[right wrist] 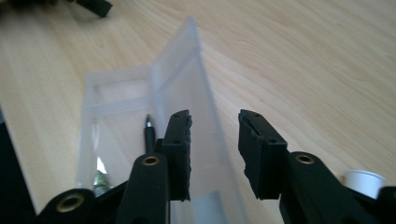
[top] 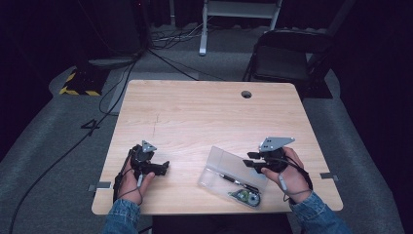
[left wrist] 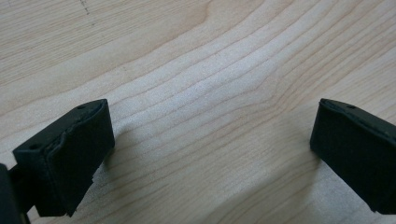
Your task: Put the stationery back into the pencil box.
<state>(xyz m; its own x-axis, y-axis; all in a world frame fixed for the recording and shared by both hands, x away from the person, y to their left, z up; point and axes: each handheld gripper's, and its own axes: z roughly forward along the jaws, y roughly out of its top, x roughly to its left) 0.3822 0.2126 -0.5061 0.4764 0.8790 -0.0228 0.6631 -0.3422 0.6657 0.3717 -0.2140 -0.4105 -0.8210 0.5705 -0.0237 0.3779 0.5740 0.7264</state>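
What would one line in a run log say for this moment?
left gripper: open, over bare table | right gripper: open, nothing gripped, above open clear case | in case: pen, tape roller

From my seat, the pen (right wrist: 149,135) in the clear case (right wrist: 116,98) is half hidden behind my right gripper (right wrist: 214,140). The small green-and-white item (top: 246,197) near the table's (top: 195,117) front edge is too small to identify.
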